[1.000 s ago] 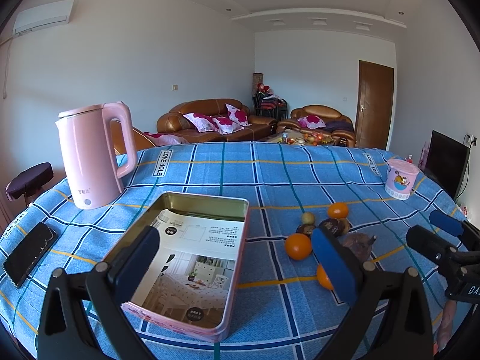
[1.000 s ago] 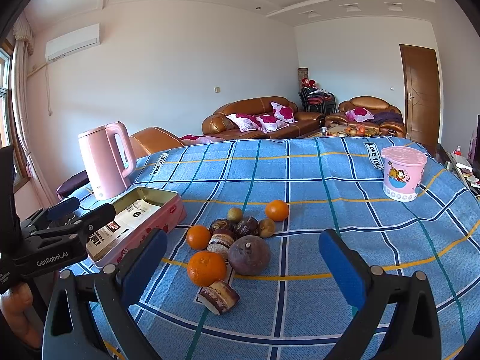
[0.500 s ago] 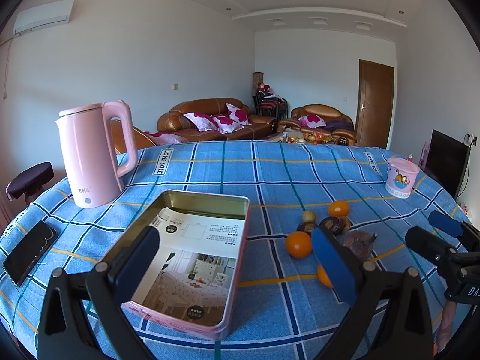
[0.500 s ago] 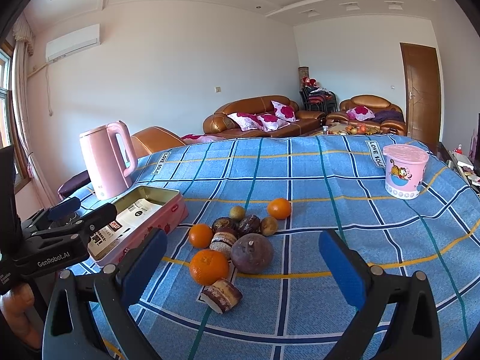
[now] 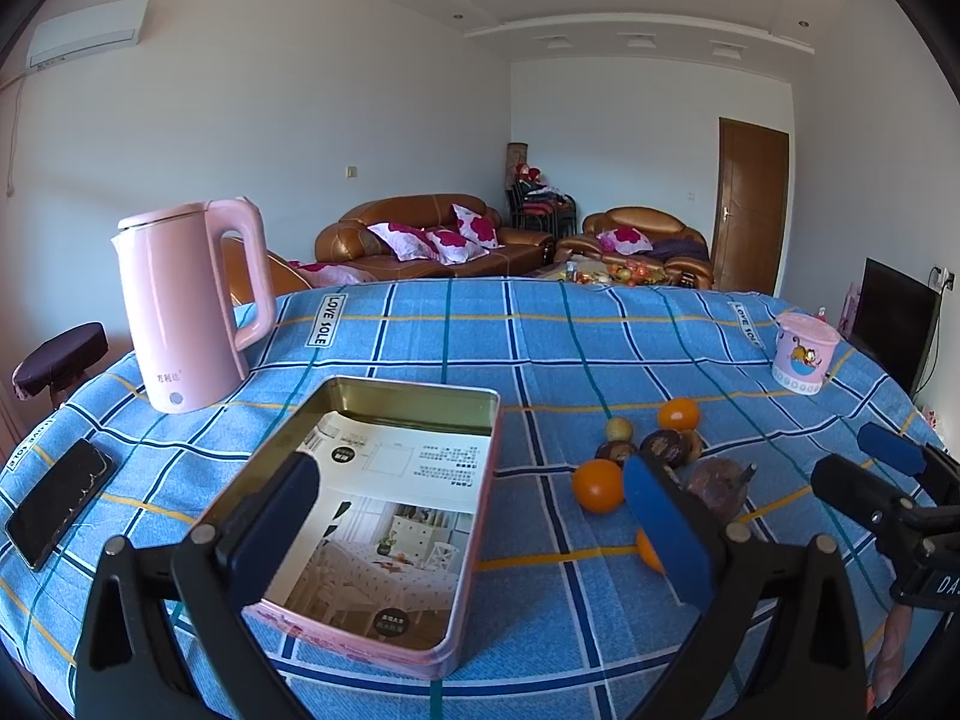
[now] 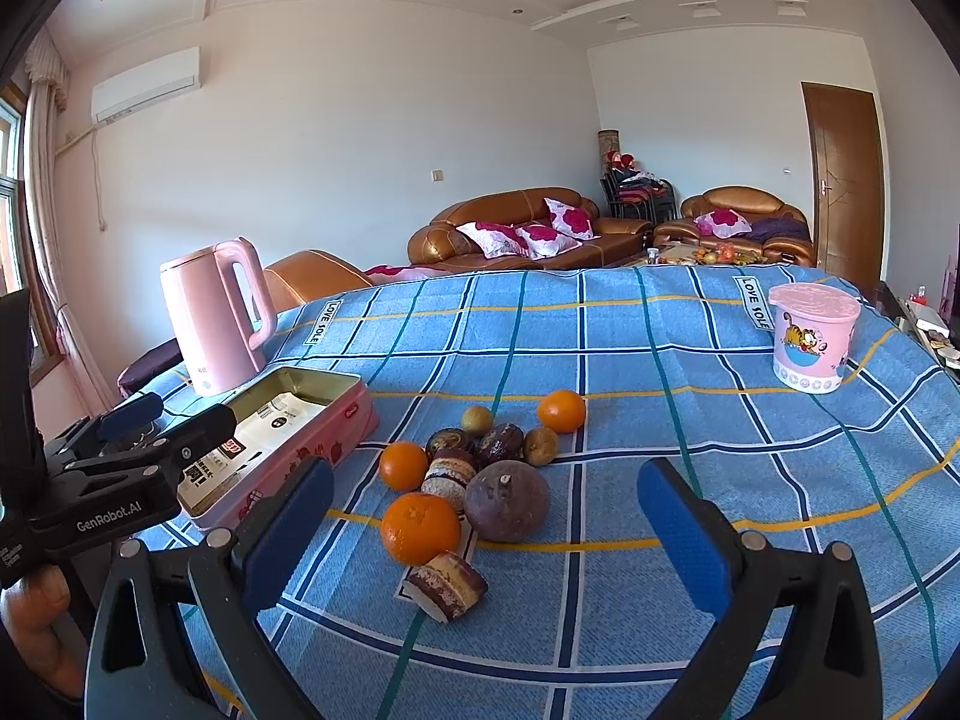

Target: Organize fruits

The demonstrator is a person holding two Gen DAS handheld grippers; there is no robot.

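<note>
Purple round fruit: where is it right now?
In the right wrist view the purple round fruit sits on the tablecloth near centre, just right of the nearest orange, behind a sandwich cake.

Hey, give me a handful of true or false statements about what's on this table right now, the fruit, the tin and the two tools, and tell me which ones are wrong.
1. The pink tin already holds an orange. False: only a printed sheet lies in it.
2. Both tools are open and hold nothing. True: the left tool and the right tool have their pads wide apart.
3. The pink kettle stands beyond the tin. True.
4. The fruit is piled inside the pink cartoon cup. False: the cup stands apart with its lid on, and the fruit lies on the blue checked cloth.
5. Three oranges lie on the cloth. True: nearest orange, left orange, far orange.
</note>
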